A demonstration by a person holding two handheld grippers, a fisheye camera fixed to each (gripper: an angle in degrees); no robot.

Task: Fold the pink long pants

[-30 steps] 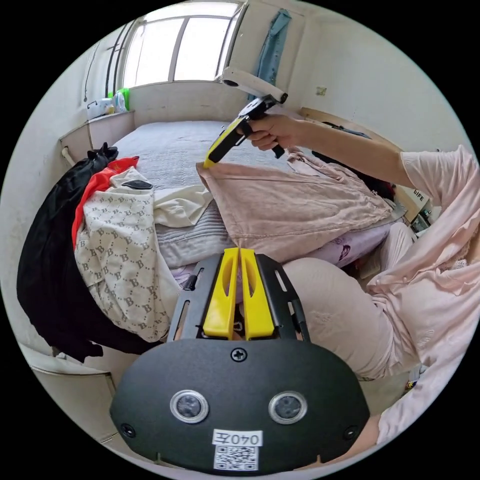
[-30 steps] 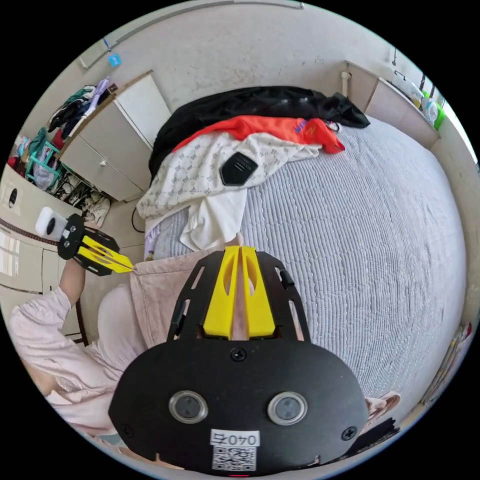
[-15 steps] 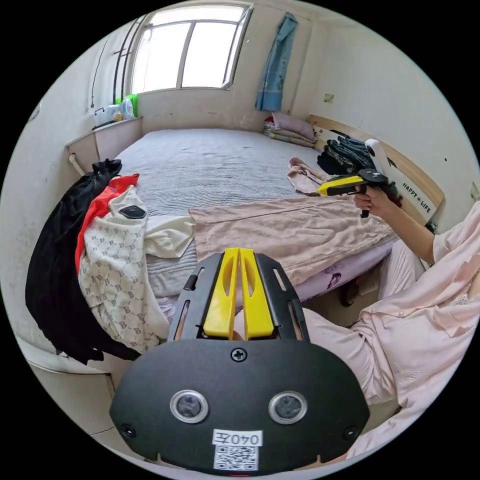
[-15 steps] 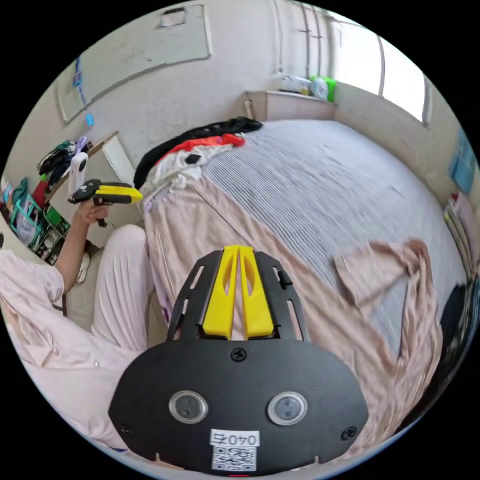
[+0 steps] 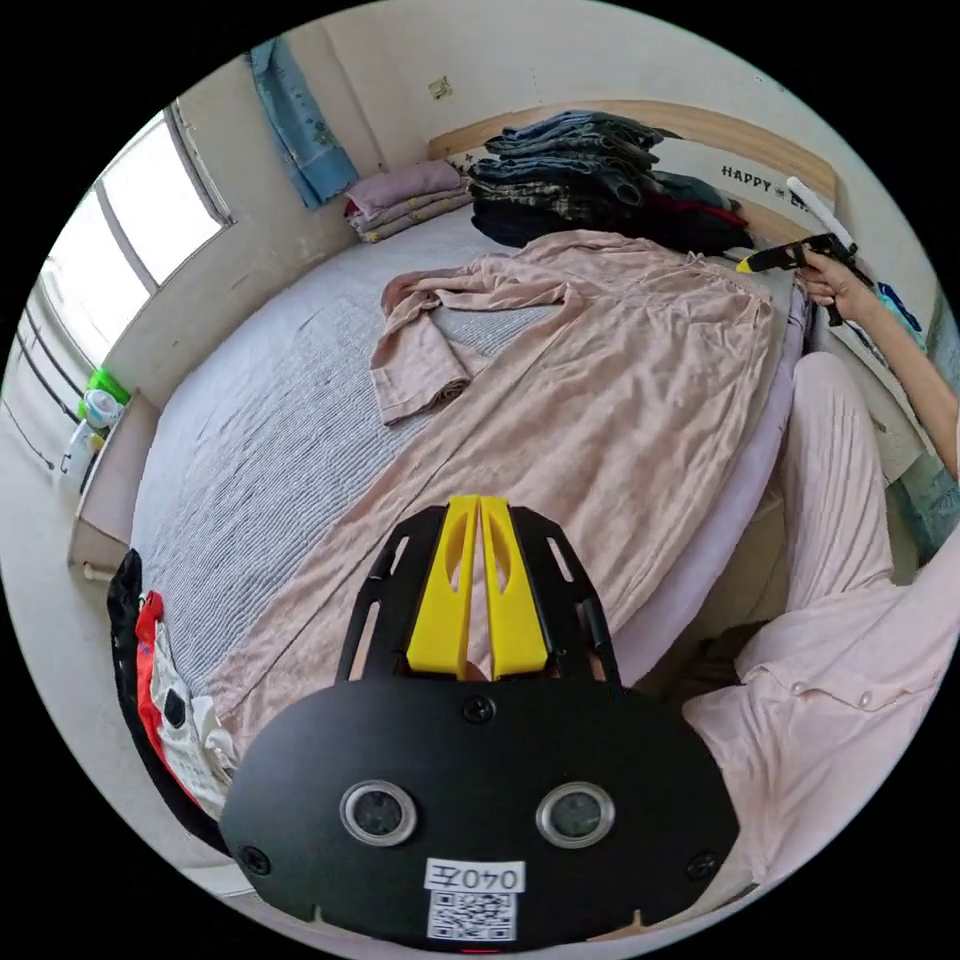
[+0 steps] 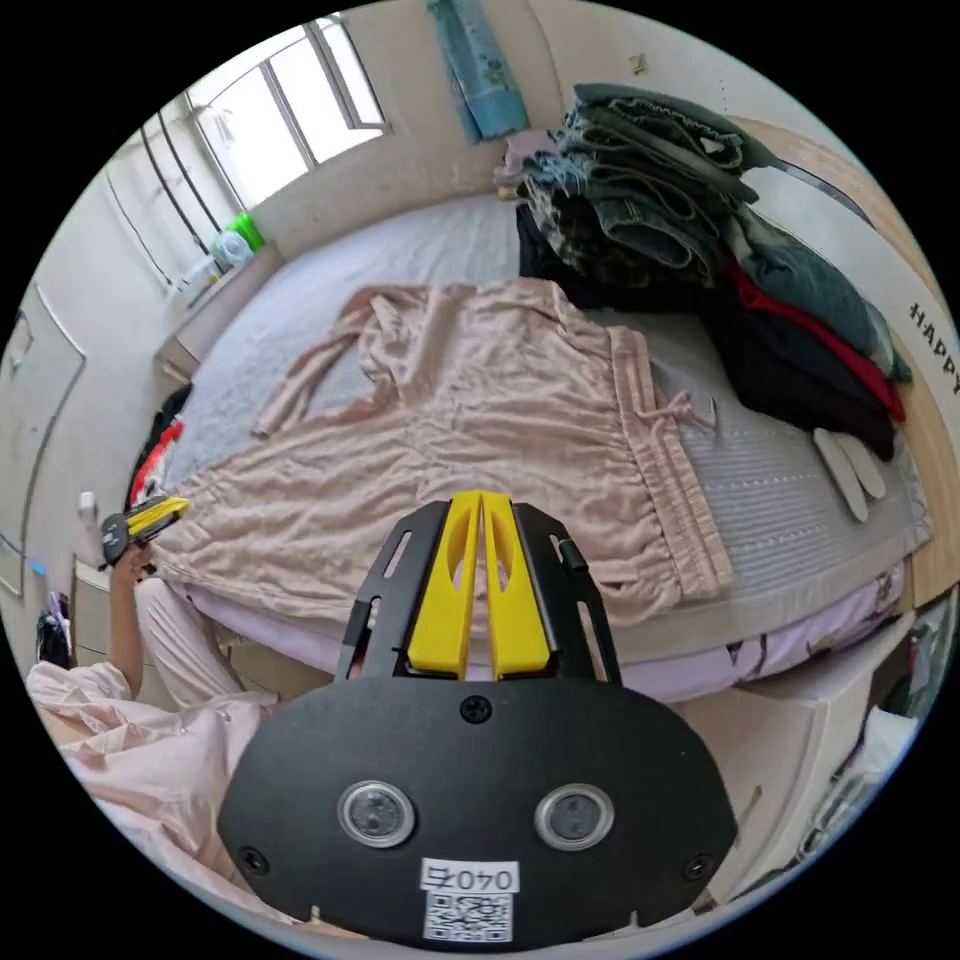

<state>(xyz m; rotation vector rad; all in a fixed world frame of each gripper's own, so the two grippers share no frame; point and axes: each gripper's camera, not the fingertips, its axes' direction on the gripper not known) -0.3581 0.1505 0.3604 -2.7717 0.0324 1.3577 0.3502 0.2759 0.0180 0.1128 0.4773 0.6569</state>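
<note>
The fingers (image 5: 512, 590) of the left gripper (image 5: 478, 590) are pressed together with no cloth between them that I can make out; they hover above the hem end of the pink long pants (image 5: 600, 400). The right gripper (image 6: 481, 585) likewise has its fingers (image 6: 445, 590) closed on nothing visible, poised just short of the waistband side, and in the left gripper view it sits at the far end of the garment, held in a hand (image 5: 835, 285).

The pants lie on the bed (image 5: 260, 440), one leg stretched flat along the near edge, the other leg bunched and doubled back on itself toward the middle of the mattress. The cloth is wrinkled, soft and thin-looking, with a drawstring at the waist.

This looks like the laying-out step: the garment is spread but not yet squared. The next move likely calls for pulling the crumpled leg straight and laying it over its partner before any fold across the length
</note>
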